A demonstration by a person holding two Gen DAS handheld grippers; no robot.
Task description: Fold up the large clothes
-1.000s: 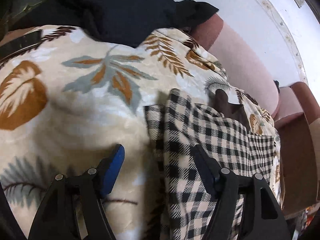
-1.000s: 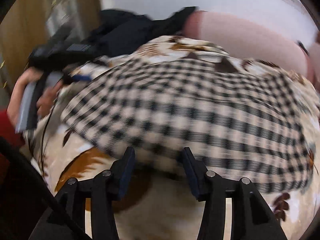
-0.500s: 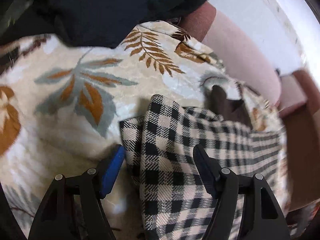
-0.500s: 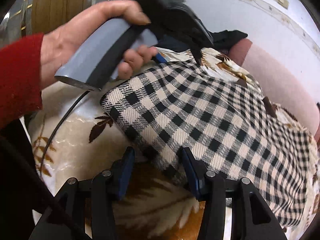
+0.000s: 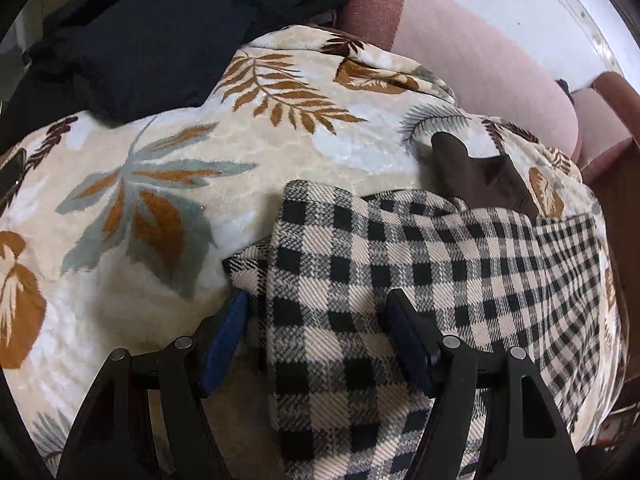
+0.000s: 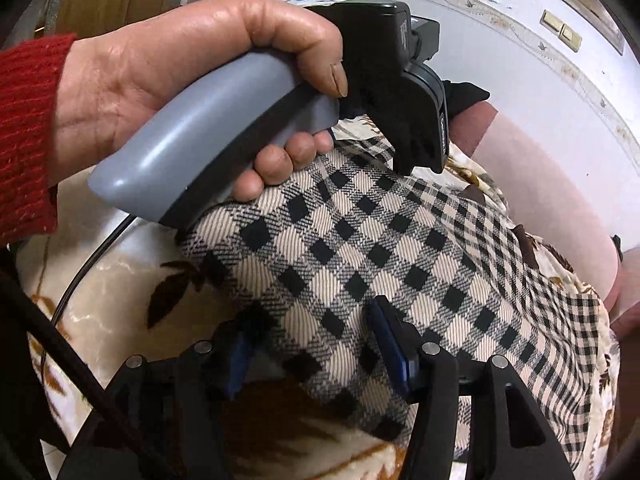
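A black-and-cream checked garment (image 5: 400, 264) lies folded on a leaf-patterned cream blanket (image 5: 160, 184). My left gripper (image 5: 316, 324) is open and straddles the garment's near left corner, one pad beside the edge and the other resting on the cloth. In the right wrist view the same garment (image 6: 380, 256) fills the middle. My right gripper (image 6: 314, 344) has its jaws opening, with the garment's near folded edge between them and its pads not pressing the cloth. A hand (image 6: 160, 72) in a red sleeve holds the left gripper's grey handle (image 6: 208, 140) just above the far edge.
A dark navy garment (image 5: 152, 32) is heaped at the back left of the blanket. A pink sofa back (image 5: 480, 68) and white wall rise behind. A brown cloth piece (image 5: 480, 176) pokes out past the checked garment. A black cable (image 6: 92, 260) hangs at left.
The left gripper slid from the blanket over the checked garment's corner. The right gripper came closer to the garment's near edge, its jaws a little wider. The hand now fills the upper left.
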